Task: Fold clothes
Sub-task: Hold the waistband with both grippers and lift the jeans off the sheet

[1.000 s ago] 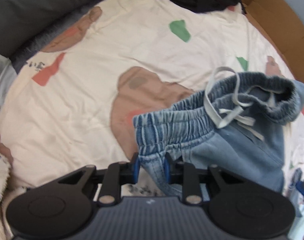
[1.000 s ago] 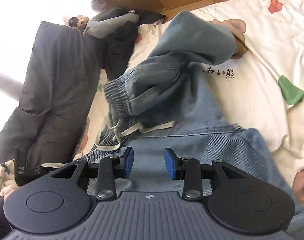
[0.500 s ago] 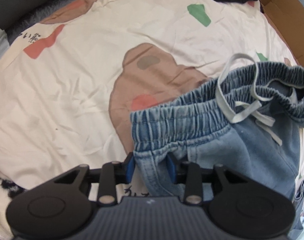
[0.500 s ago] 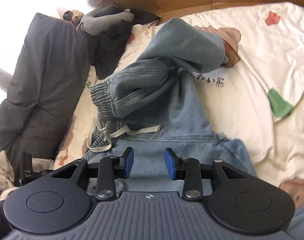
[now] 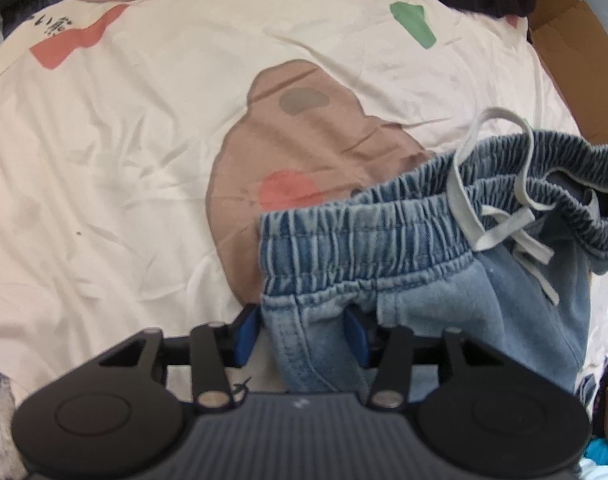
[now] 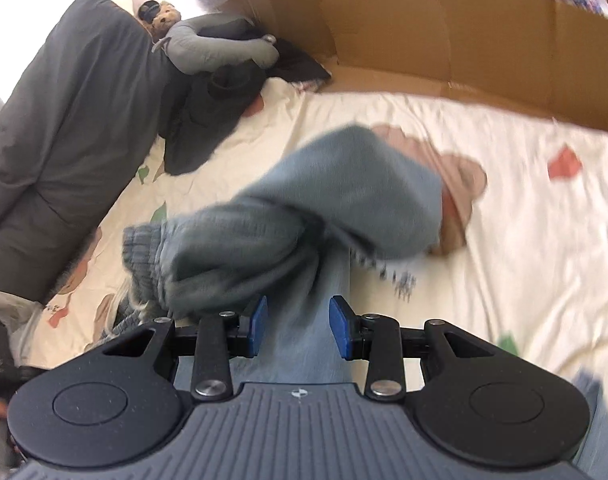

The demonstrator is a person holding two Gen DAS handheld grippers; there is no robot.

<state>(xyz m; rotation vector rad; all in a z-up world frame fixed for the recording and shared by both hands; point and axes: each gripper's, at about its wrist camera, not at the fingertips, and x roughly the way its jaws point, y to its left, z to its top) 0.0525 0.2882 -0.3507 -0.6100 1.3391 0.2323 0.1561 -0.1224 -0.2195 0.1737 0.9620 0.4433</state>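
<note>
A cream bedsheet printed with brown bears (image 5: 152, 152) is spread under light-blue denim trousers with an elastic waistband (image 5: 384, 240). The left gripper (image 5: 302, 330) is seen opening — fabric lies between its jaws below the waistband. The right gripper (image 6: 298, 326) is held apart over a trouser leg — nothing clamped.

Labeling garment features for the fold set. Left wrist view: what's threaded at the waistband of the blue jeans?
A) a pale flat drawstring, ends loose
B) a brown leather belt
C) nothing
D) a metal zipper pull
A: a pale flat drawstring loops above the gathered elastic waistband of the jeans, with its loose ends lying on the denim.
</note>
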